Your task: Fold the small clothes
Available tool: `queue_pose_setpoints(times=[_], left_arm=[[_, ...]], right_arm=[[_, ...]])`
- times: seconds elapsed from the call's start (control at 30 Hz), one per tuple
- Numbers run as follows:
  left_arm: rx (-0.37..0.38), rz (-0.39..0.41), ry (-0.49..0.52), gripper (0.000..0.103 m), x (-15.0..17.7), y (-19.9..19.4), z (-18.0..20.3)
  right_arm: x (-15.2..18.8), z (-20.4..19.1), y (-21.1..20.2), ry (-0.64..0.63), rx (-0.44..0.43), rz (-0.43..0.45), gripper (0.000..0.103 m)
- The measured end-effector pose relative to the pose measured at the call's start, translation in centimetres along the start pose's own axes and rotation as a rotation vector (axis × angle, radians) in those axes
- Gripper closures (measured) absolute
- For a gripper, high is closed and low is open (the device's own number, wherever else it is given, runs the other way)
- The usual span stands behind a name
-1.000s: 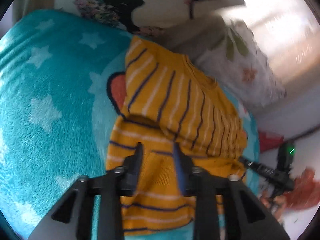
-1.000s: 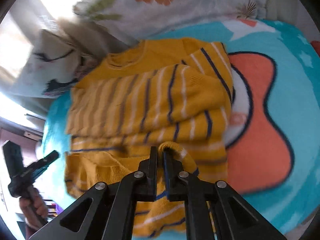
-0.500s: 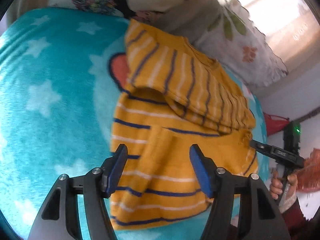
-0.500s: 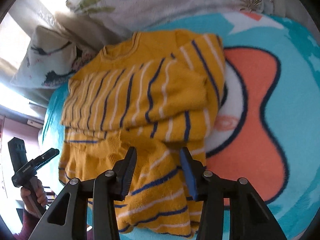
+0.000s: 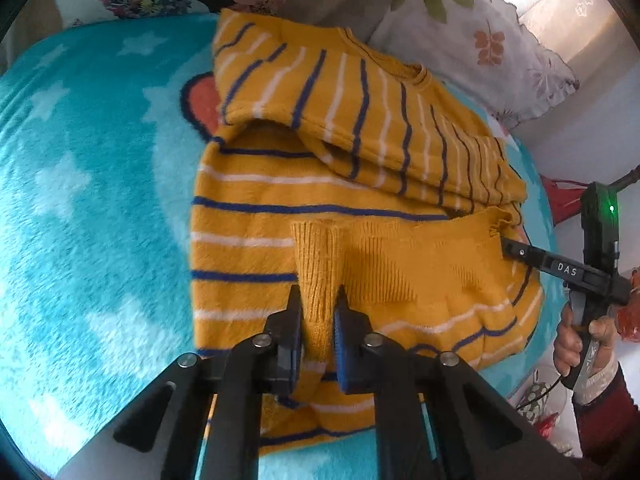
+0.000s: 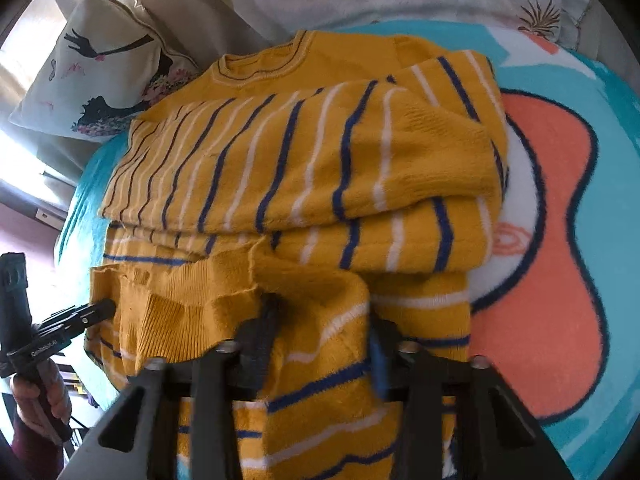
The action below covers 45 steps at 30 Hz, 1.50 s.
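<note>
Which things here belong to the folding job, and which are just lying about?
In the job:
- yellow striped sweater, partly folded
- left gripper, jaws closing on the sweater's ribbed hem
- right gripper, jaws closing over a hump of the sweater

Lying about:
- teal star blanket underneath
- floral pillow
- pillow with dark figures

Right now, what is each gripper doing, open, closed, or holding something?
Left gripper: closing, pinching the sweater's ribbed hem.
Right gripper: closing around a bunch of the sweater; grip not certain.
</note>
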<state>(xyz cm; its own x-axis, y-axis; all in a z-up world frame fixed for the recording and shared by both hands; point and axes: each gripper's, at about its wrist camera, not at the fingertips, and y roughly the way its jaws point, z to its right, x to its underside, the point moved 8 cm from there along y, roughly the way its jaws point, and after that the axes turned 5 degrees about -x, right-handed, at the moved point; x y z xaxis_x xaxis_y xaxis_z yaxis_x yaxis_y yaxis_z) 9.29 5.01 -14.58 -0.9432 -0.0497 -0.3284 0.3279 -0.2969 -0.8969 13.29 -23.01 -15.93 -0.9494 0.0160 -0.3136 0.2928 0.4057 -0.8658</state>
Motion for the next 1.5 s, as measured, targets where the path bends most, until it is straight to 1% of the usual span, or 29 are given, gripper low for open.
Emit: queue_pose_setpoints(times=[0.03, 0.1, 0.13, 0.23, 0.33, 0.43, 0.53, 0.6, 0.77, 0.87, 0.93, 1.0, 1.07, 1.3, 1.4, 1.5], left_arm=[[-0.002, 0.01, -0.002, 0.093, 0.1, -0.6, -0.1], [-0.003, 0.032, -0.006, 0.093, 0.3, -1.8, -0.2], [0.004, 0.043, -0.011, 0.093, 0.3, -2.3, -0.1], [0.032, 0.087, -0.016, 0.094, 0.5, -4.5, 0.4], [0.039, 0.129, -0.003, 0.095, 0.7, -6.5, 0.9], [0.043, 0.16, 0.011, 0.097, 0.8, -8.1, 1.2], [0.032, 0.193, 0.022, 0.097, 0.4, -9.3, 1.0], [0.03, 0.203, 0.012, 0.097, -0.3, -9.6, 0.5], [0.004, 0.226, 0.016, 0.098, -2.1, -9.7, 0.2], [-0.009, 0.24, 0.015, 0.098, -3.8, -9.7, 0.2], [-0.018, 0.248, 0.016, 0.098, -5.3, -9.6, 0.2], [-0.042, 0.258, 0.021, 0.098, -7.4, -9.2, 0.2], [-0.068, 0.26, 0.025, 0.098, -9.5, -8.4, 0.2], [-0.106, 0.229, -0.002, 0.098, -17.0, -4.1, 0.3], [-0.128, 0.209, -0.021, 0.098, -19.3, -1.7, 0.2], [-0.154, 0.188, -0.033, 0.098, -20.4, 0.6, 0.0]], right_arm=[[0.2, 0.0, -0.4, 0.013, 0.001, 0.008, 0.083], [0.5, 0.1, -1.3, 0.045, -0.006, 0.027, 0.089], [0.7, 0.1, -1.8, 0.058, -0.01, 0.039, 0.09], [1.3, -0.5, -3.8, 0.062, 0.01, 0.076, 0.091], [2.0, -2.0, -6.1, 0.022, 0.054, 0.125, 0.091], [2.5, -3.6, -8.3, -0.01, 0.071, 0.174, 0.091], [2.3, -4.9, -9.8, -0.035, 0.08, 0.218, 0.091], [1.7, -5.7, -10.3, -0.051, 0.079, 0.246, 0.091], [-0.6, -7.6, -10.8, -0.099, 0.073, 0.286, 0.092], [-2.2, -8.1, -11.0, -0.127, 0.076, 0.296, 0.092], [-3.5, -8.0, -10.7, -0.146, 0.081, 0.294, 0.092], [-5.1, -7.8, -10.4, -0.162, 0.087, 0.293, 0.092], [-6.8, -7.6, -9.8, -0.17, 0.09, 0.293, 0.092], [-13.7, -6.8, -7.5, -0.175, 0.084, 0.291, 0.092], [-16.1, -5.4, -5.3, -0.149, 0.088, 0.263, 0.092], [-17.6, -3.2, -2.4, -0.104, 0.096, 0.214, 0.092]])
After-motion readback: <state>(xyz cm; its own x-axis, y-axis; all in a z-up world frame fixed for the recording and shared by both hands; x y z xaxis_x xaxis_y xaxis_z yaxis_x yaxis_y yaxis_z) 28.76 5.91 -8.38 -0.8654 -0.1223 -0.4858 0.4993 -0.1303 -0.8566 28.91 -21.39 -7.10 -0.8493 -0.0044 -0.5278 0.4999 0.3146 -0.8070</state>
